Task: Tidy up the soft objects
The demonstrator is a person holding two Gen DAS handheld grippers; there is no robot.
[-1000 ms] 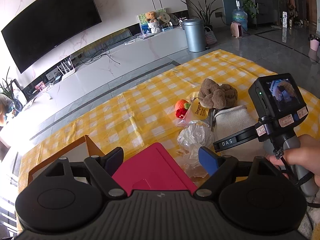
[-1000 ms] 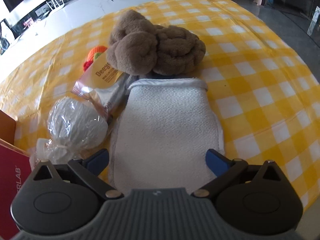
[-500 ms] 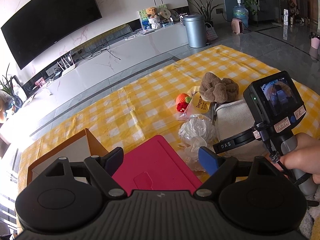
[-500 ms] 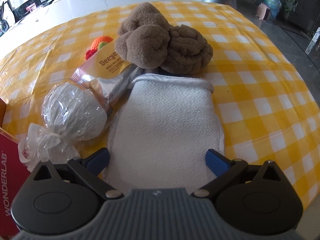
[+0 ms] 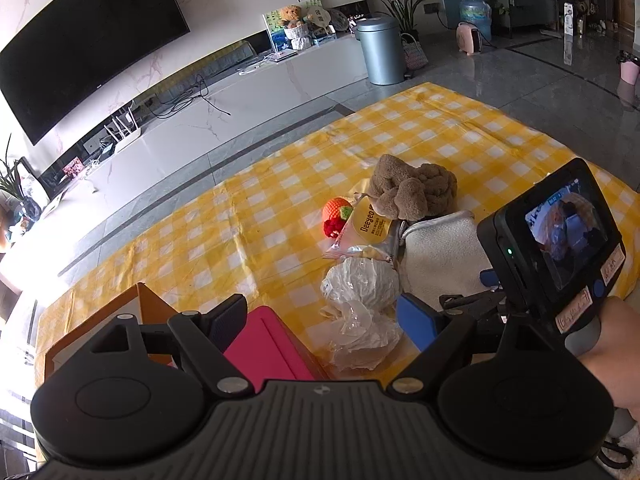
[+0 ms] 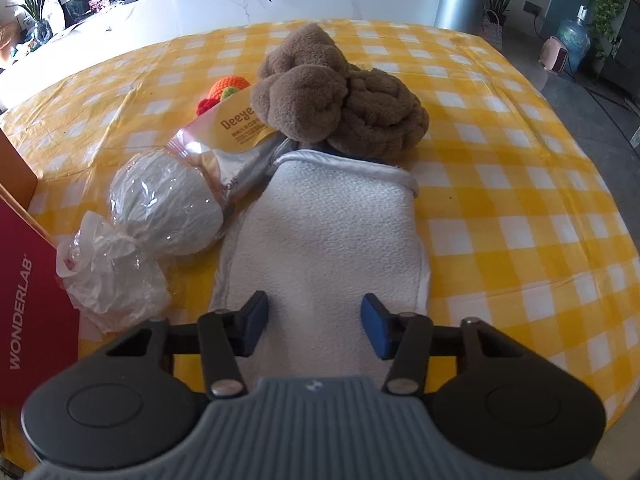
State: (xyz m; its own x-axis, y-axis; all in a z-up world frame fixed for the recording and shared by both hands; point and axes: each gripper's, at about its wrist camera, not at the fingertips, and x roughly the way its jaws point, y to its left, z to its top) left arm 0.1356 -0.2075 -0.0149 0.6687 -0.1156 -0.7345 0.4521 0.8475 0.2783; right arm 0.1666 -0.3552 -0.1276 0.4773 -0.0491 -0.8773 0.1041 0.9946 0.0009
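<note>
A white towel (image 6: 332, 232) lies flat on the yellow checked cloth (image 6: 500, 184), with its near end between the fingers of my right gripper (image 6: 316, 326). The jaws are closing and the blue pads stand a little off the fabric. Beyond the towel sits a brown plush bundle (image 6: 340, 92), with a snack packet (image 6: 236, 128), a plastic-wrapped white ball (image 6: 168, 204) and an orange knitted toy (image 6: 228, 84) to its left. My left gripper (image 5: 320, 320) hangs open over a pink box (image 5: 268, 344), holding nothing. In the left wrist view the towel (image 5: 440, 248) is partly hidden by the right gripper.
An orange cardboard box (image 5: 152, 304) stands at the cloth's near left corner, beside the pink box (image 6: 28, 308) marked WONDERLAB. A person's hand (image 5: 612, 360) holds the right gripper's handle. Beyond the cloth are a grey floor, a white TV bench and a metal bin (image 5: 380, 52).
The right gripper's jaws have narrowed from wide open to about a towel's half-width, and its view has rolled slightly. The left gripper has drifted a little; its jaws stay open.
</note>
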